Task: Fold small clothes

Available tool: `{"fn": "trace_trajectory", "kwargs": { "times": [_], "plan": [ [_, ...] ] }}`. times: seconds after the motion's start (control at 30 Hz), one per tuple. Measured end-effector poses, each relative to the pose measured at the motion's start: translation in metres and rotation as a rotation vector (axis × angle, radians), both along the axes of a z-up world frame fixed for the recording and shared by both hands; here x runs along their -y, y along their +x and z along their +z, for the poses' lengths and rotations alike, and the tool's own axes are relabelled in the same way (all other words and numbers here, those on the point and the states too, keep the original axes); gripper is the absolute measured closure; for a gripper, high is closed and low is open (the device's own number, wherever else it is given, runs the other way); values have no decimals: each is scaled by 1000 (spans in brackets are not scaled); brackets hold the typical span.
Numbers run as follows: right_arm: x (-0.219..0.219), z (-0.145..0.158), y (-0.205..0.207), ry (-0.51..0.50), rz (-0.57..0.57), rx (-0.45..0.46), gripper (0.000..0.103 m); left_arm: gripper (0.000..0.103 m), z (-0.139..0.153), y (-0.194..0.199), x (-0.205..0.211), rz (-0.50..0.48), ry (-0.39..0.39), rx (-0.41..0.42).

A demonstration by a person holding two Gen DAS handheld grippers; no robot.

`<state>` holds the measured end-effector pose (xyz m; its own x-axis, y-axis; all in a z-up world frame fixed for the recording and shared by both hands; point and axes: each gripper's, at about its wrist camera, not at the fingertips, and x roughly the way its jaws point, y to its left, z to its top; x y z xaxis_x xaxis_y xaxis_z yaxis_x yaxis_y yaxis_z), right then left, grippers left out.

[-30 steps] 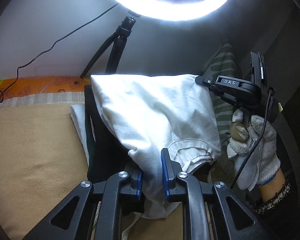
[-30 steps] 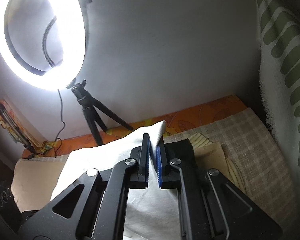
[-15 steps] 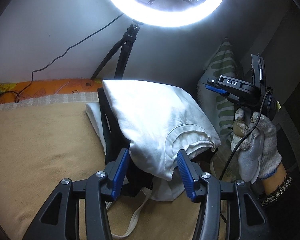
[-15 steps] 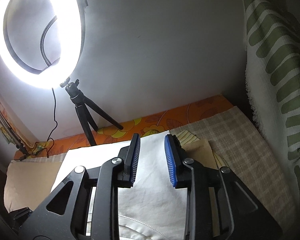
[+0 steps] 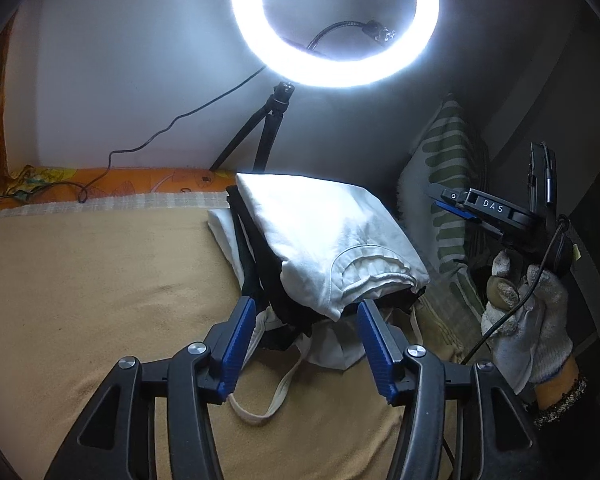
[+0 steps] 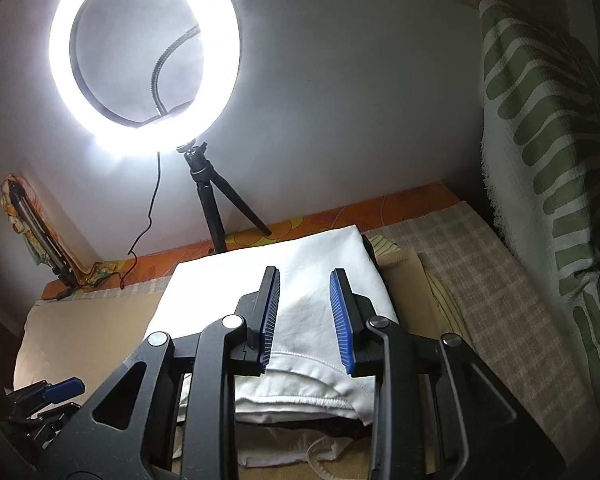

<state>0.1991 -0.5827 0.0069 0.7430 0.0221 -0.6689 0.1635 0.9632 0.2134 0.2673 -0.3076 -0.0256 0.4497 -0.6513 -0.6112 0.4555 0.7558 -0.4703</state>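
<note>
A folded white garment (image 5: 332,232) lies on top of a small stack, over a black garment (image 5: 260,268) and another white piece (image 5: 222,228) whose strap loop (image 5: 268,400) trails toward me. My left gripper (image 5: 305,306) hovers just short of the stack's near edge, its jaws opening with nothing pressed between the blue pads. In the right wrist view the same white garment (image 6: 220,292) lies below my right gripper (image 6: 304,273), which is open and grips nothing. A gloved hand (image 5: 528,320) holds the right gripper (image 5: 452,200) beside the stack.
The stack rests on a tan blanket (image 5: 80,300). A ring light (image 5: 340,76) on a black tripod (image 5: 268,128) stands against the wall behind, its cable running left. A green-striped pillow (image 6: 548,160) leans at the right. Checked cloth (image 6: 500,300) covers the right side.
Both grippers were shut on the white garment; both have let go, opened and drawn back and upward. The garment now lies flat on the stack.
</note>
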Motion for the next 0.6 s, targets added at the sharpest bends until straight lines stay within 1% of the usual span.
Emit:
{"fn": "trace_trajectory", "kwargs": {
  "times": [0.27,0.4,0.43,0.47,0.5,0.6],
  "plan": [
    [-30,21,-47,-17,-7,20,75,43,23,-39,-25,2,21,42],
    [-54,29,-75,-62,-4,26,75,42,31,-61,-35,-9,36,66],
    [-60,31,-81,-72,-1,28,73,41,33,-66,-38,-13,38,73],
    [-68,34,-89,-85,0,32,68,39,34,-72,-41,-15,42,84],
    [-74,36,-95,-91,2,37,65,36,36,-77,-43,-16,44,93],
    [-93,43,-114,-106,10,48,64,34,41,-95,-51,-21,56,120]
  ]
}}
